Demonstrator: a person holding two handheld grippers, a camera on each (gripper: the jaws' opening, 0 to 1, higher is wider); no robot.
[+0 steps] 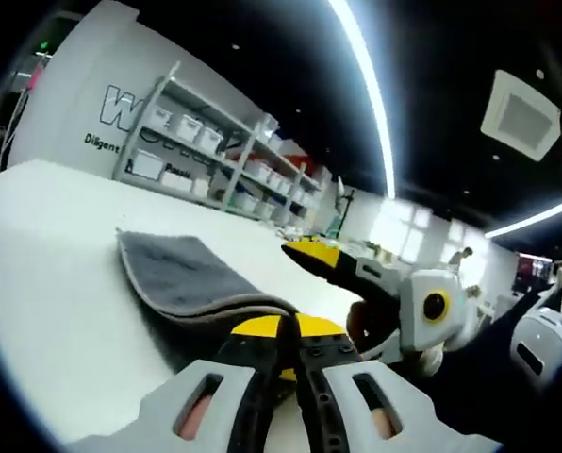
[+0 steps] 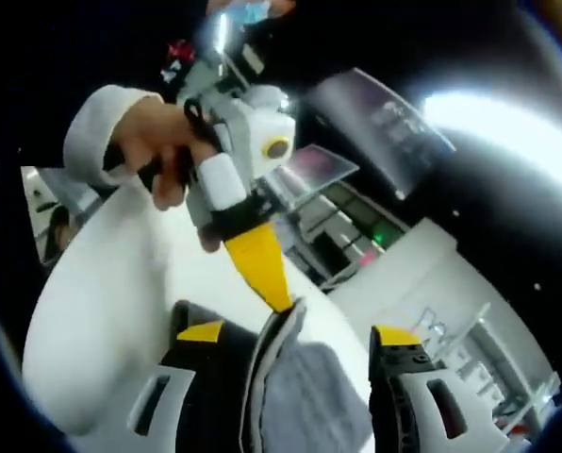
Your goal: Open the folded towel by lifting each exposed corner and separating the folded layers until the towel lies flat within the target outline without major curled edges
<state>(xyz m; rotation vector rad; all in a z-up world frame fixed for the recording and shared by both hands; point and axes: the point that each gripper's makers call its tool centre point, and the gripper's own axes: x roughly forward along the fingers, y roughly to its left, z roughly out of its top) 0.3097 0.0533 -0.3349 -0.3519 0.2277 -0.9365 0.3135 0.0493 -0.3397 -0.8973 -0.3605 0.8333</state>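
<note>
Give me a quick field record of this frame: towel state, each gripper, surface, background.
towel: grey towel, folded, near edge lifted off the white table, layers curling
left gripper: left gripper, yellow tips shut on the towel's near edge; also seen pinching it in the right gripper view, held by a hand
right gripper: right gripper, jaws open, straddling the raised towel edge
background: shelving with white bins, ceiling light strip
task status: towel not yet flat

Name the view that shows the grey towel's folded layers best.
The left gripper view: the grey towel lies across the white table, its stacked edges visible, pinched by the left gripper. The right gripper view shows only a raised edge between open jaws.
</note>
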